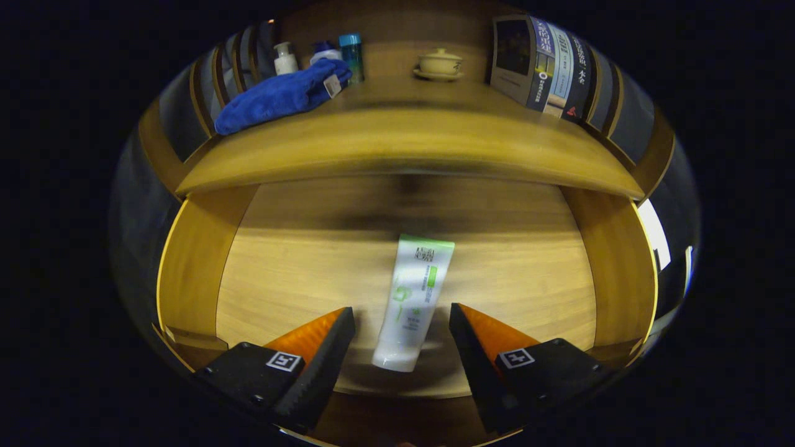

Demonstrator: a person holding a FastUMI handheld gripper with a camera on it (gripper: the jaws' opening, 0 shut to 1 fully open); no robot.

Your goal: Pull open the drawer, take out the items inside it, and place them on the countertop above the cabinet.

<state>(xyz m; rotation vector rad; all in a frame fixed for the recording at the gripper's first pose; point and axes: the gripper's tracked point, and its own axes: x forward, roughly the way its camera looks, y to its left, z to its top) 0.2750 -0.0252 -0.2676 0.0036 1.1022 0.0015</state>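
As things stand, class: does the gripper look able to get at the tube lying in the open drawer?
Probably yes. The tube lies on the drawer floor between the open gripper fingers, neither touching it, nothing lying over it. The countertop overhangs only farther back.

The gripper has two wedge-shaped fingers that taper to points, their inner faces ribbed with fine ridges. Each finger sits on a dark, blocky mount with a small square black-and-white marker on top and small screws at the corners.
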